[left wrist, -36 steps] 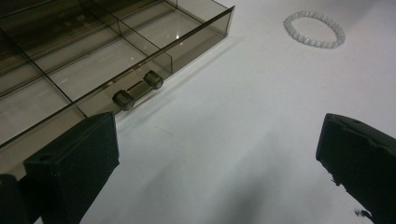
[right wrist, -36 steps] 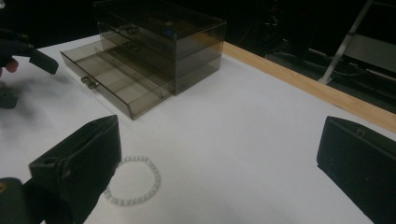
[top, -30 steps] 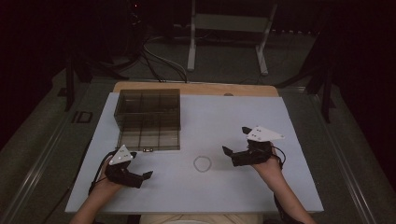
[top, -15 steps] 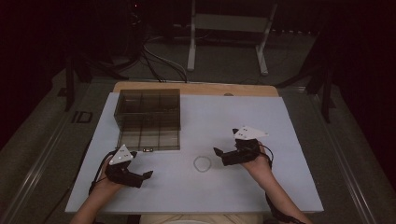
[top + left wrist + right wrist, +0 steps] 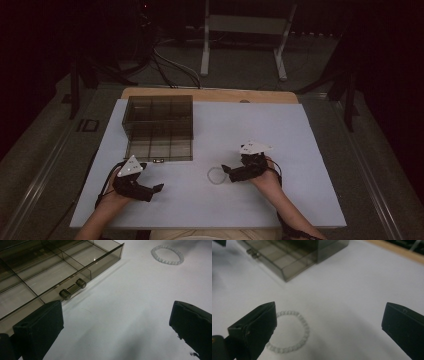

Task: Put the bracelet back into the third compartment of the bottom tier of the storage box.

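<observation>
Both tongs gape: right tongs (image 5: 226, 171) by bracelet (image 5: 217, 175), left tongs (image 5: 157, 188) low.

I moved my right gripper (image 5: 227, 171) leftward and closer to me. Now its open jaws are just beside the bead bracelet (image 5: 217, 175).

My table (image 5: 300, 130), white-topped with a wooden far edge, carries a smoky compartment box (image 5: 160, 127) with its drawer pulled out, and a pale bead bracelet (image 5: 217, 175) nearby.
</observation>
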